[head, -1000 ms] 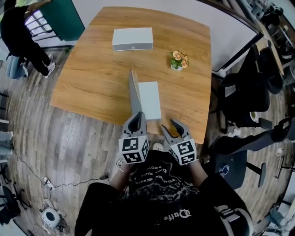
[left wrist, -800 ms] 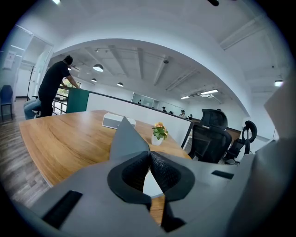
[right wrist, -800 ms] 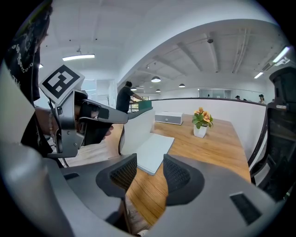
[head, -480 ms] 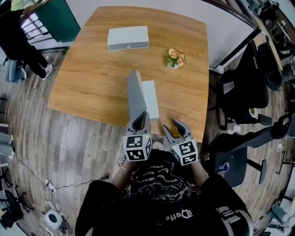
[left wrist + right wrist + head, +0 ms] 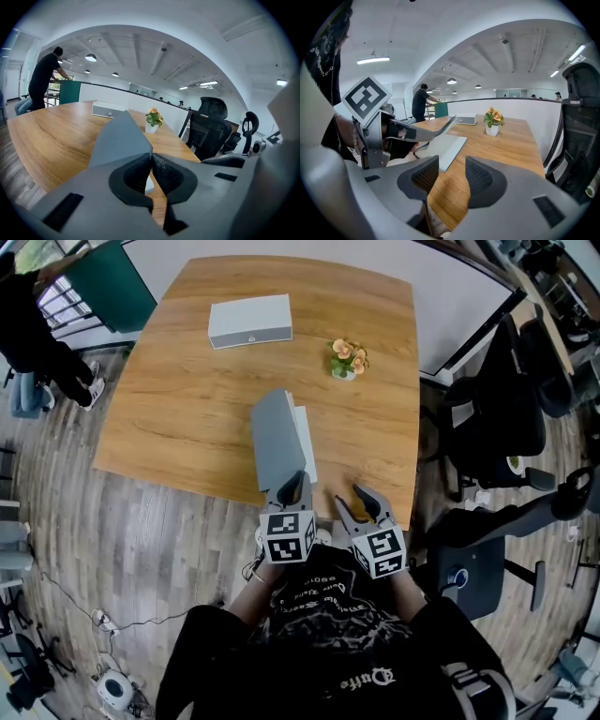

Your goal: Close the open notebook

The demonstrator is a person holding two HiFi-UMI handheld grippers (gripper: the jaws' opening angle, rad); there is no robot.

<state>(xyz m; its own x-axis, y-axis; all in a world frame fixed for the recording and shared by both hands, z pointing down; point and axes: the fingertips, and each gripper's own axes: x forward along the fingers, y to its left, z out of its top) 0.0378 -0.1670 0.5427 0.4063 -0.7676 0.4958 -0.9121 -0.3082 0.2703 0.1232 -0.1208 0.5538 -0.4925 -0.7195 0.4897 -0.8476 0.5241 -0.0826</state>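
The notebook lies near the table's front edge, its white pages [image 5: 305, 439] flat and its grey cover [image 5: 272, 435] leaning over them, about halfway down. My left gripper [image 5: 293, 486] is shut on the cover's near edge; in the left gripper view the cover [image 5: 119, 138] runs straight into the pinched pads [image 5: 140, 169]. My right gripper [image 5: 362, 502] hangs open beside the notebook, to its right, above the table edge, with nothing between its fingers [image 5: 424, 176]. From the right gripper view the pages [image 5: 446, 147] lie under the raised cover [image 5: 443, 127].
A white box [image 5: 249, 321] sits at the far side of the wooden table [image 5: 178, 399], a small flower pot [image 5: 344, 359] to its right. Black office chairs [image 5: 497, 418] stand along the right. A person [image 5: 37, 329] stands at a green cabinet, far left.
The cover has swung from upright down toward the right over the pages. My left gripper moved right and lower with it. The right gripper shifted only slightly.
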